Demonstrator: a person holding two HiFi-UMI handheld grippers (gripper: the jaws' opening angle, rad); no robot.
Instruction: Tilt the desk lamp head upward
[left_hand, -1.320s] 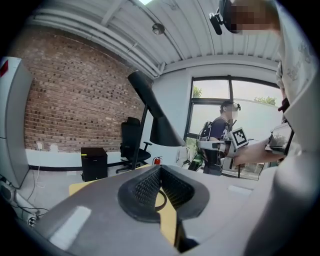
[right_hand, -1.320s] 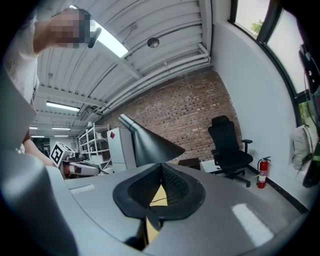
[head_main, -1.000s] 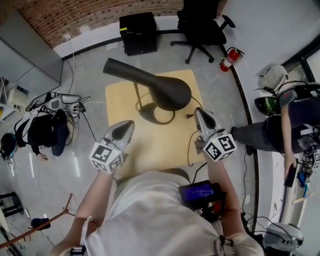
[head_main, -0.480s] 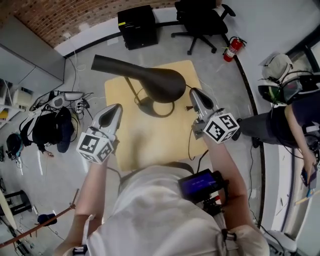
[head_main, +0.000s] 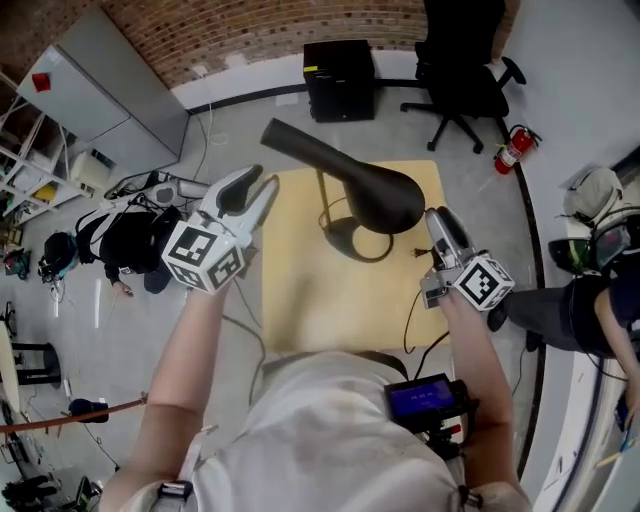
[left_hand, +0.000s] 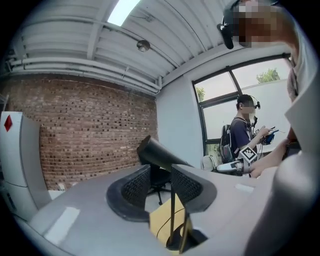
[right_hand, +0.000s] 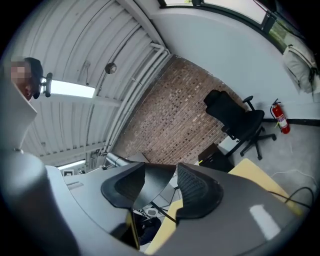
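1. Jaws of the left gripper (head_main: 258, 186) stand partly apart in the head view, having just been opening, with nothing between them. That forearm reaches forward and is held high, and the gripper sits left of the lamp head (head_main: 375, 190), clear of it.
2. In the same view the right gripper (head_main: 437, 216) lies lower on an outstretched arm, just right of the lamp head's wide end. The desk lamp stands on the far part of the yellow surface (head_main: 310, 300). Its dark cone points its narrow end away to the left above a ring base (head_main: 355, 243).
3. The left gripper view looks along the left gripper (left_hand: 159, 172). Its ribbed pads are apart and grip nothing. Beyond the gap, the lamp head (left_hand: 156, 153) shows its narrow end, with the thin stem (left_hand: 172, 220) and the surface (left_hand: 161, 225) below. Only this view shows a person (left_hand: 245, 132) standing by the window behind the lamp.
4. The right gripper view shows the right gripper (right_hand: 161, 172) with its jaws wide, also just opened. The lamp head (right_hand: 159, 186) fills the gap between them, and the pads do not clamp it. Whether either pad touches it cannot be told.
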